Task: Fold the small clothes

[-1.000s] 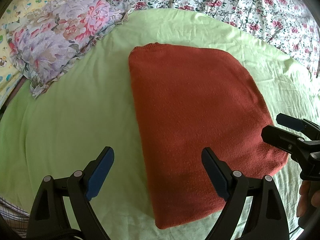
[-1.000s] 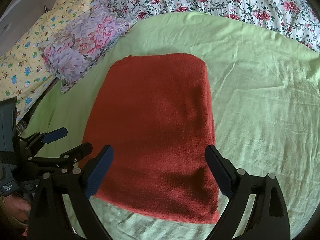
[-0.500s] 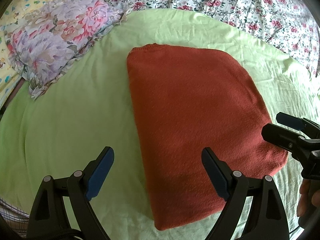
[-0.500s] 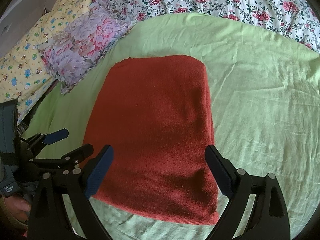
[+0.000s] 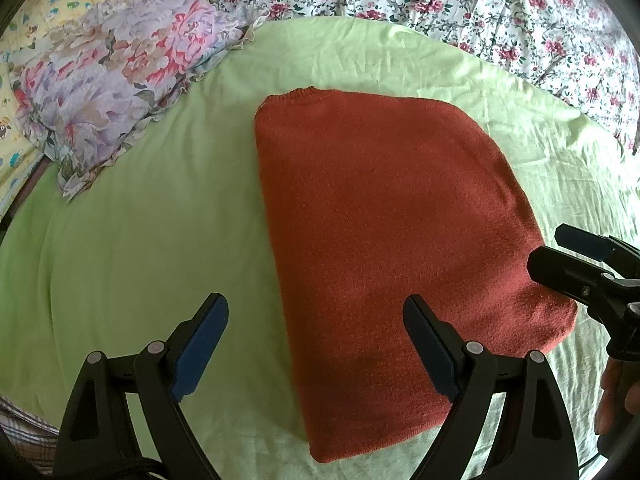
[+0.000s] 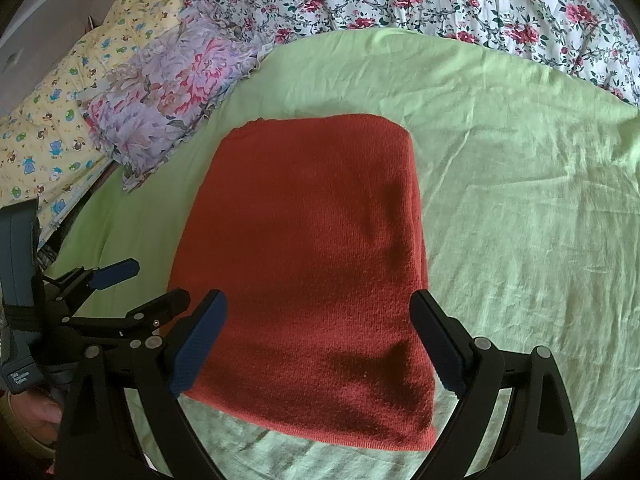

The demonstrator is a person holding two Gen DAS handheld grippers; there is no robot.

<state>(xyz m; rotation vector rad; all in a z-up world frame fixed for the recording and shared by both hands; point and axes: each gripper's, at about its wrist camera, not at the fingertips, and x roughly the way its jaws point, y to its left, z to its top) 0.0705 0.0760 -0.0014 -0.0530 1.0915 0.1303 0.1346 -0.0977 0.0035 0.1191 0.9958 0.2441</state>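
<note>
Folded into a compact rectangle, the rust-red knit garment [image 5: 384, 240] lies flat on the light green sheet [image 5: 140, 220], directly ahead of both tools. Left gripper [image 5: 316, 344]: wide open, holding nothing, hanging above the near edge of the garment, with 1 fingertip over bare sheet and the other over red knit. Right gripper [image 6: 320, 344]: also wide open and empty, with the near part of the garment lying between and below its 2 fingers. No contact with the cloth to be seen in either view. Beyond the garment and off to the left of both tools, a flowered pillow [image 6: 168, 92]; further ahead, a floral bedspread [image 5: 460, 4].

Judging from the tidy shape, with sleeves tucked out of sight and straight side edges, the folding looks nearly done or already done. Probably a pause in hand now, to check the result.

If 1 more fold is wanted, the next move calls for lowering both tools to the near hem, closing on the 2 near corners, and carrying them forward to the far edge together, so that the layers beneath do not slide. Otherwise, only lifting away cleanly, without catching the knit.
</note>
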